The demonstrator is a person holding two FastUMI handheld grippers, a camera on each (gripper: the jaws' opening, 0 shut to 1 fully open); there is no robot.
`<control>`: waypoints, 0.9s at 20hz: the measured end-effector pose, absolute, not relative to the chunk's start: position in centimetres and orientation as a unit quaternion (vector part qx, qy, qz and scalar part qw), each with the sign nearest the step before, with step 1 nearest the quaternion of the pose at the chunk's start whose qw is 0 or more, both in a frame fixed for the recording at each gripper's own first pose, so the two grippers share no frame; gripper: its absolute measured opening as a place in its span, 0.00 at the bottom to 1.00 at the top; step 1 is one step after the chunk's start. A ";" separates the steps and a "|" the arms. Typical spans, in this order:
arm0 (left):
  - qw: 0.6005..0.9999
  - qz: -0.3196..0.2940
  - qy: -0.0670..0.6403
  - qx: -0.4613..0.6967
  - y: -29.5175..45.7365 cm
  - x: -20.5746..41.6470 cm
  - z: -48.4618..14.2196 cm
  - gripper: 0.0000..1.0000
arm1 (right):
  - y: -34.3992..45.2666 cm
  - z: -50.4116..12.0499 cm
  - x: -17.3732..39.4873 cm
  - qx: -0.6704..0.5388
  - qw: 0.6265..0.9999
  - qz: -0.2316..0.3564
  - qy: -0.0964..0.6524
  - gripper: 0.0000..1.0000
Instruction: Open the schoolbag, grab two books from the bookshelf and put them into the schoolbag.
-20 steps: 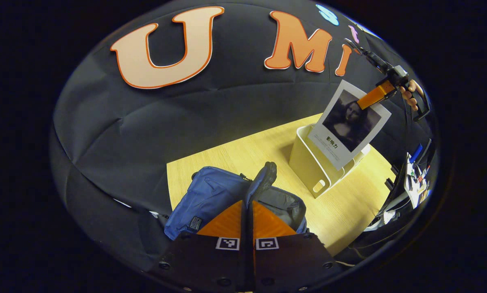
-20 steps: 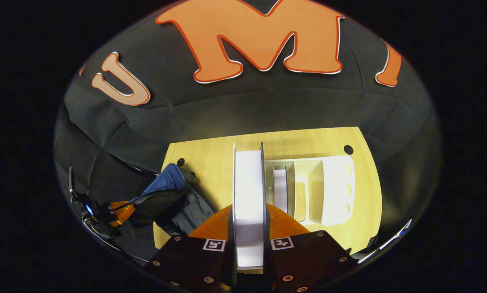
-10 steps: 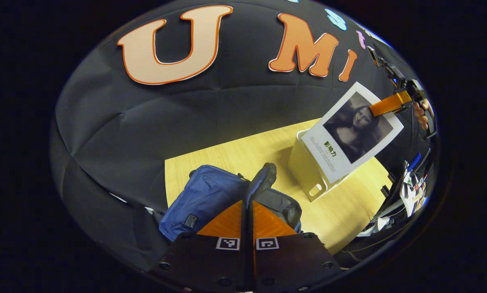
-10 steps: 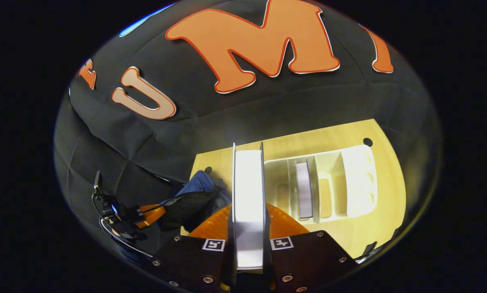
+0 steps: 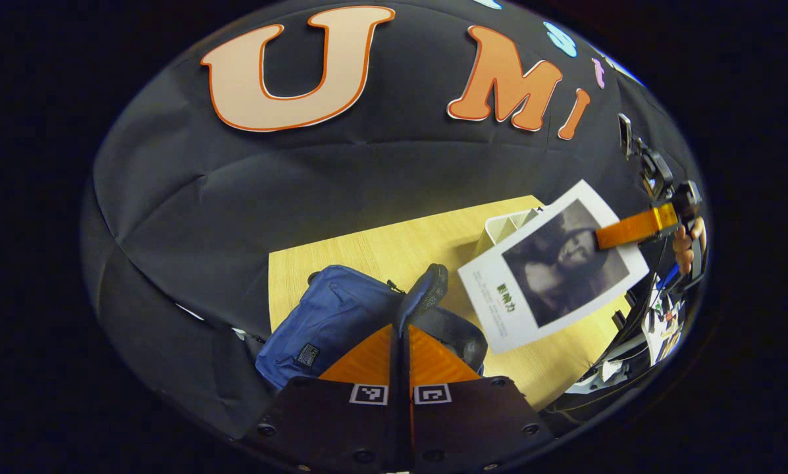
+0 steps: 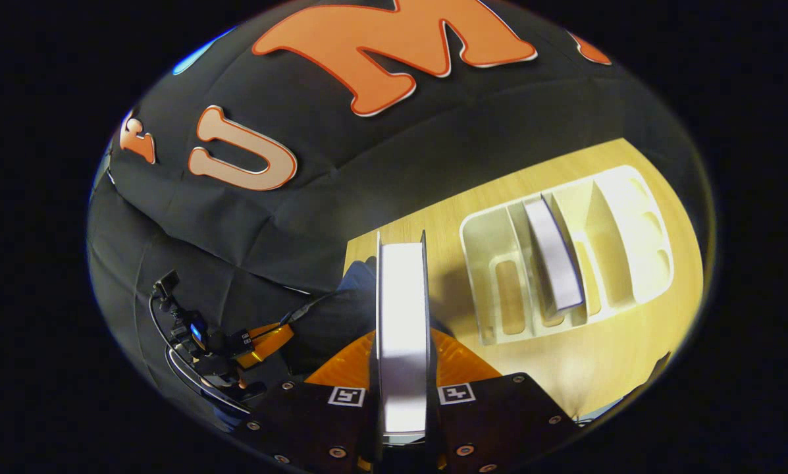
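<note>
The blue schoolbag (image 5: 328, 319) lies on the wooden table (image 5: 367, 253). My left gripper (image 5: 400, 331) is shut on the bag's dark top flap (image 5: 426, 289) and holds it up, so the bag's mouth gapes. My right gripper (image 6: 401, 336) is shut on a white book (image 6: 401, 309), seen edge on. From the left gripper view that book (image 5: 551, 276), with a dark portrait cover, hangs tilted in the air just right of the bag. The white bookshelf (image 6: 630, 227) stands to the right with a second book (image 6: 553, 253) in a middle slot.
The bookshelf (image 5: 502, 227) shows behind the held book in the left gripper view. A hand (image 5: 686, 240) holds the right gripper there. The left gripper (image 6: 262, 336) shows low at the left in the right gripper view. Clutter (image 5: 660, 316) sits past the table's right end.
The right gripper has carried the book off the bookshelf, down and toward the schoolbag. The left gripper has kept hold of the raised flap.
</note>
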State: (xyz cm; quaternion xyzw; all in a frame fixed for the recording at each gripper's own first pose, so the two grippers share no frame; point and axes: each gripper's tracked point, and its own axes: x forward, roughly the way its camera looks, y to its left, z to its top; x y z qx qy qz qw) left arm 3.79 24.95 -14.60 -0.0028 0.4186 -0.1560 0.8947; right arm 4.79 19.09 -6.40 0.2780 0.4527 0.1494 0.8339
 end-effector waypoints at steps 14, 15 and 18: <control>0.892 -0.168 0.418 -0.036 24.1 3.6 -14.7 0.00 | 28.8 -14.7 3.6 0.370 0.802 0.113 0.454 0.25; 0.893 -0.168 0.415 -0.038 24.0 3.7 -14.6 0.00 | 29.3 -15.2 3.8 0.376 0.804 0.105 0.449 0.24; 0.894 -0.171 0.413 -0.041 23.7 3.6 -14.7 0.00 | 31.9 -17.6 3.6 0.377 0.797 0.114 0.457 0.25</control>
